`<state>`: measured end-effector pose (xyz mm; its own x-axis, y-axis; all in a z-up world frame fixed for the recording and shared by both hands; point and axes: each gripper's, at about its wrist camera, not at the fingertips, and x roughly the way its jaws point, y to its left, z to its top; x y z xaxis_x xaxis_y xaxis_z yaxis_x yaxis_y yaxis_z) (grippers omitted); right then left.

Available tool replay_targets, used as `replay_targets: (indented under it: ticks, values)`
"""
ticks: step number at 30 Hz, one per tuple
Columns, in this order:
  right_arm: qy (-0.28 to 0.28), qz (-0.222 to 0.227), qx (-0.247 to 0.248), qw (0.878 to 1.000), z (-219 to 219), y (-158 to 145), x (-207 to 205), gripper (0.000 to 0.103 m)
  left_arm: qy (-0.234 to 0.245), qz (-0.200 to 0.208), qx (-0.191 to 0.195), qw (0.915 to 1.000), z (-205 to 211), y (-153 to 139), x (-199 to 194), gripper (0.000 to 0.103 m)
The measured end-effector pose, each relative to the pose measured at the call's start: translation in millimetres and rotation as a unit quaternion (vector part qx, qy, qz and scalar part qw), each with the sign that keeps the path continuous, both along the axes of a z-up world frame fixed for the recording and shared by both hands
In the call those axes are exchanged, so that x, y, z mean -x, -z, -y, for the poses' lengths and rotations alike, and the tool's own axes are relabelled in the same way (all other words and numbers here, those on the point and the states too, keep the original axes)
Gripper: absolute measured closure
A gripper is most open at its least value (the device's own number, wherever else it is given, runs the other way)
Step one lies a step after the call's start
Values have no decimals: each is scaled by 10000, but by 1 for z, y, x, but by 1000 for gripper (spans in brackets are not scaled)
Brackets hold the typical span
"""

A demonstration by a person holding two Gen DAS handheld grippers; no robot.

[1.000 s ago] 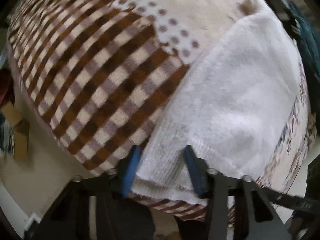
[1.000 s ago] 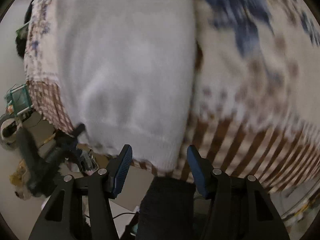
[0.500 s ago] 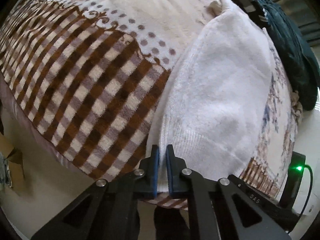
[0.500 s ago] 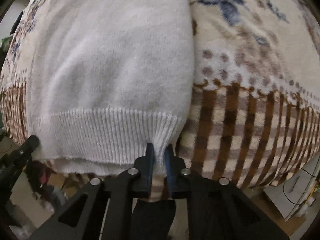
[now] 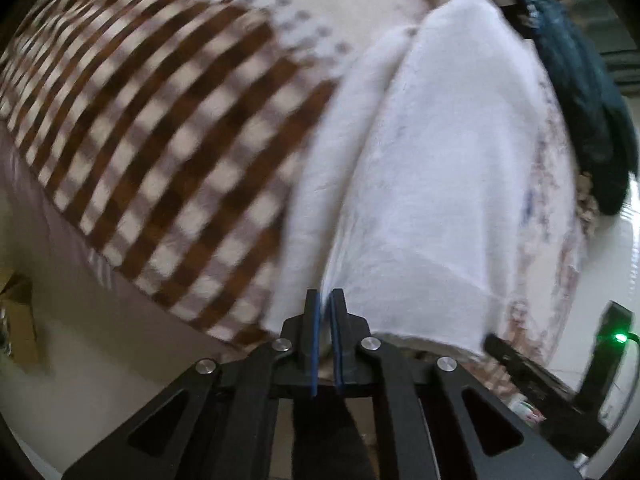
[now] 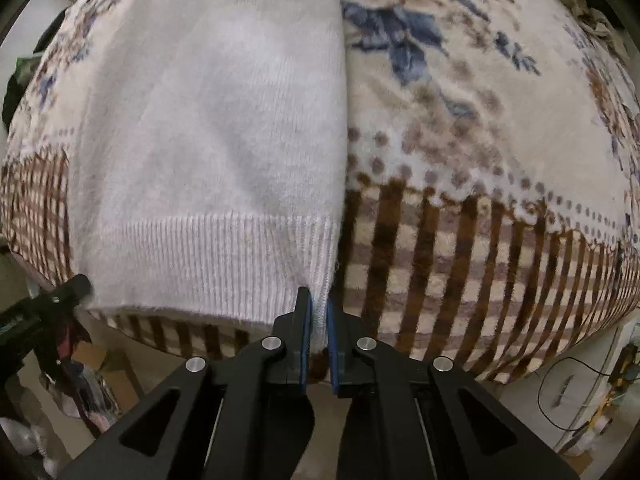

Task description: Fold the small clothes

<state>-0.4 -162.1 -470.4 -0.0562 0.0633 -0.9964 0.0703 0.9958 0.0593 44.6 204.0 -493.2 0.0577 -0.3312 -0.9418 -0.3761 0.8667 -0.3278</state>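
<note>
The left gripper [image 5: 325, 300] pinches the white sweater [image 5: 420, 168] at its hem, which rises toward 12 o'clock. The right gripper [image 6: 318, 300] pinches the ribbed hem corner of the sweater [image 6: 208, 128], which lies on the patterned blanket [image 6: 480, 120], spreading toward 11 o'clock.

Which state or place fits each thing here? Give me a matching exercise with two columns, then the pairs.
Column one:
1. left claw
2. right claw
3. white sweater
4. dark green garment

Column two:
A. spread on the patterned blanket
B. shut on the sweater's ribbed right corner
C. heaped at the blanket's far edge
D. shut on the lifted left hem

Pairs: 1-D, 2-B, 3-A, 4-C
</note>
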Motion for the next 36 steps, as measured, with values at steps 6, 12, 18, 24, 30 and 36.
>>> replay_targets:
  ticks: [6, 12, 18, 24, 30, 36]
  values:
    - [-416, -98, 24, 9991, -55, 19, -6, 95, 112, -169, -229, 9995, -17, 15, 10, 102]
    - [492, -678, -588, 9948, -35, 30, -21, 88, -33, 168, 321, 9993, -34, -18, 2, 97]
    - [1965, -601, -2044, 9571, -16, 0, -10, 53, 132, 249, 544, 9981, -18, -17, -19, 62]
    - [2894, -1198, -2451, 9175, -38, 59, -4, 53, 757, -80, 282, 9967, 14, 13, -35, 62]
    - [3386, -1186, -2133, 9087, -52, 98, -8, 83, 919, 77, -49, 9957, 32, 15, -36, 94]
    - [3029, -780, -1713, 9342, -79, 77, -12, 97, 609, 347, -160, 9974, 36, -3, -23, 97]
